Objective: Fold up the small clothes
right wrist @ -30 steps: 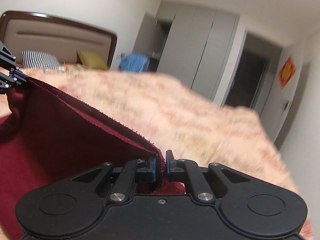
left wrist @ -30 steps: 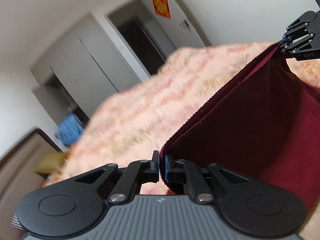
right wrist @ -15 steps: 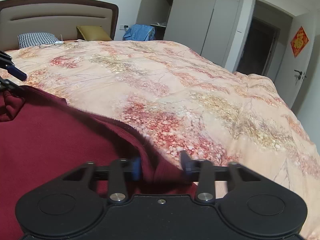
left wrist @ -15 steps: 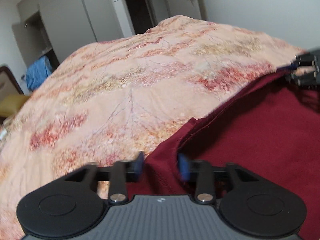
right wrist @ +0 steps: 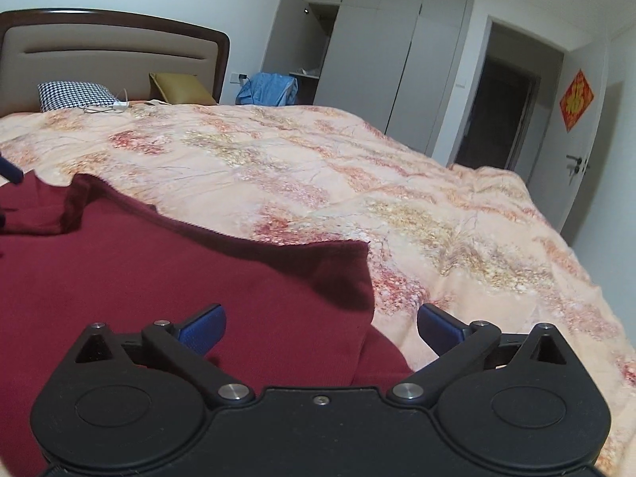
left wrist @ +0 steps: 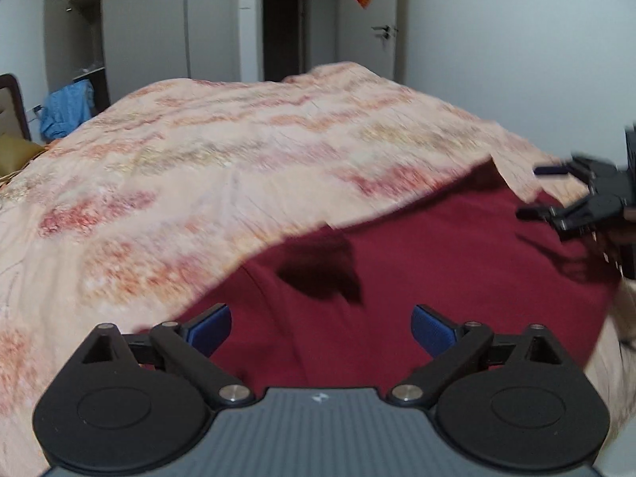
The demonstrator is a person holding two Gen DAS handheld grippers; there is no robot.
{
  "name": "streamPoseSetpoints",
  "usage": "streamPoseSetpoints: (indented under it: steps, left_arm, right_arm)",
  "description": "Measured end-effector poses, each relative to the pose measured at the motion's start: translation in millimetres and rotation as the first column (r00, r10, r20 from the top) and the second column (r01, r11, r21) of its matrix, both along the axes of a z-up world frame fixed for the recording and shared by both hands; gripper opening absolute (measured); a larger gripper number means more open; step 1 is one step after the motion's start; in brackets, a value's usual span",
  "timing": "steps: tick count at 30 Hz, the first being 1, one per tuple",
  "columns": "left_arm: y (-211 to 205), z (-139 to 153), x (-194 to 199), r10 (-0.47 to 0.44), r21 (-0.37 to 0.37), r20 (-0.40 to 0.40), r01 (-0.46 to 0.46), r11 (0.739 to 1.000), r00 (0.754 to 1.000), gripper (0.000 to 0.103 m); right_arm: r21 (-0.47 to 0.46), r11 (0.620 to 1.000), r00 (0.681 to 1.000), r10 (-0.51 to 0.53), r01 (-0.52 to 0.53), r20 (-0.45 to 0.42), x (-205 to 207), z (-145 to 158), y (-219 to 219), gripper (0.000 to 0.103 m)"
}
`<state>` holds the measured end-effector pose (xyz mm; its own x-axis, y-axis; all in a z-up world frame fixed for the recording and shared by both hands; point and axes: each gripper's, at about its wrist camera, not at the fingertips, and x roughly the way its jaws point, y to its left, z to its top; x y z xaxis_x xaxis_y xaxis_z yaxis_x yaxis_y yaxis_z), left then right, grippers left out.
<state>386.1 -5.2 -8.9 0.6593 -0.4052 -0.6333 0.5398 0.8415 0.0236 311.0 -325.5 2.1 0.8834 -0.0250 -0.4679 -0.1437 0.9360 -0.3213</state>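
A dark red garment point(left wrist: 437, 262) lies spread on the bed, its far edge folded over; it also shows in the right wrist view point(right wrist: 167, 270). My left gripper point(left wrist: 321, 328) is open and empty, just above the garment's near edge. My right gripper point(right wrist: 321, 328) is open and empty above the garment's right corner. The right gripper also shows at the right edge of the left wrist view point(left wrist: 548, 190), jaws apart. One blue fingertip of the left gripper point(right wrist: 10, 171) shows at the left edge of the right wrist view.
The bed is covered by a peach floral quilt point(right wrist: 357, 167). A headboard point(right wrist: 111, 51), a checked pillow point(right wrist: 71, 93) and a mustard pillow point(right wrist: 179, 87) are at the far end. A wardrobe point(right wrist: 381, 51), blue clothing point(right wrist: 266, 89) and a door point(left wrist: 286, 20) lie beyond.
Both grippers held the garment's edge up a second ago. They lowered it onto the bed, opened and let go; the garment now lies flat and both grippers have drawn back.
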Motion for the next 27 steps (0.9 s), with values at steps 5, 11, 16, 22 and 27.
streamPoseSetpoints:
  steps: [5,11,16,22,27]
  left_arm:
    - [-22,-27,-7,0.068,0.144,0.006,-0.068,0.987,0.998,0.071]
    - [13,-14,7,0.267,0.029,0.008,-0.267,0.963,0.964,0.02]
    - [54,-21,15,0.388,-0.081,-0.101,-0.397,0.914,0.916,0.018]
    - [72,-22,-3,0.416,-0.202,-0.116,-0.432,0.879,0.902,0.033]
    - [74,-15,-34,0.404,-0.289,-0.099,-0.415,0.863,0.909,0.071]
  right_arm:
    - [-0.006,1.0,1.0,-0.018,0.018,-0.001,-7,-15,4,0.102]
    - [0.019,0.999,0.999,-0.047,0.047,0.004,-7,-36,-4,0.102]
    - [0.102,0.993,0.998,-0.057,0.058,-0.013,-3,-42,-16,0.102]
    - [0.126,0.99,0.998,-0.055,0.057,-0.02,-3,-44,-18,0.102]
    - [0.112,0.991,0.998,-0.07,0.07,-0.008,-8,-42,-15,0.102]
